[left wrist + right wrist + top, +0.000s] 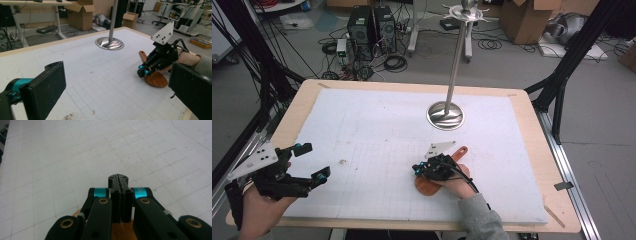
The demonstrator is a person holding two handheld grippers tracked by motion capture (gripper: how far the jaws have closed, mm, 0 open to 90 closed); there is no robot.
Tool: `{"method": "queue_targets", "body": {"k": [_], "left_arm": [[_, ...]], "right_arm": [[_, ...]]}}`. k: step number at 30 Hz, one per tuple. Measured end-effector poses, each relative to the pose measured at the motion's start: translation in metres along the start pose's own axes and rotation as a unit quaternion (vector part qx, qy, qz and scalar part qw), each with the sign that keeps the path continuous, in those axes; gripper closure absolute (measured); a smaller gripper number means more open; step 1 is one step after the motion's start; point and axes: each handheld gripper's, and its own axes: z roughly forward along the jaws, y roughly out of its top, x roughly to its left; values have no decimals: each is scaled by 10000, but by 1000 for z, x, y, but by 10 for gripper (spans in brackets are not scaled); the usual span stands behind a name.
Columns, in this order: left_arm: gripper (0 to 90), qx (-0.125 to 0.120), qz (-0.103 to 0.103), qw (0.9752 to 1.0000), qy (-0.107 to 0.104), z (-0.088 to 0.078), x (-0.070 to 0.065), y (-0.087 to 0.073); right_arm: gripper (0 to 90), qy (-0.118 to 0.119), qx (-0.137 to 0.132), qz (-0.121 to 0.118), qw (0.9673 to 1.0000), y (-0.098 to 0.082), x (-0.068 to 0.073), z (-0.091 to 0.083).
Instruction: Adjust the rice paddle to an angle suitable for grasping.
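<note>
Foam mat (377, 125), white and gridded, covers most of the wooden table (532, 130), and toward its far side stands a metal stand (446, 114) with a round base and a tall pole. Left gripper (312, 162) hangs over the mat's near-left edge with its jaws spread wide and nothing between them. Right gripper (417, 169) sits near the mat's middle with its jaws pressed flat together on nothing, directly above a brown wooden spoon (428, 187) that lies flat on the mat, its handle pointing toward the stand.
</note>
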Motion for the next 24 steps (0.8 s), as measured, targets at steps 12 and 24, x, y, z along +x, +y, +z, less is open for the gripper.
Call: {"method": "queue_targets", "body": {"k": [12, 24], "left_arm": [[17, 20, -3, 10000, -51, 4, 0, 0], [17, 69, 35, 9996, -264, 25, 0, 4]], "right_arm": [[895, 80, 245, -18, 9997, -1, 2, 2], [895, 109, 351, -67, 9993, -9, 8, -10]]}}
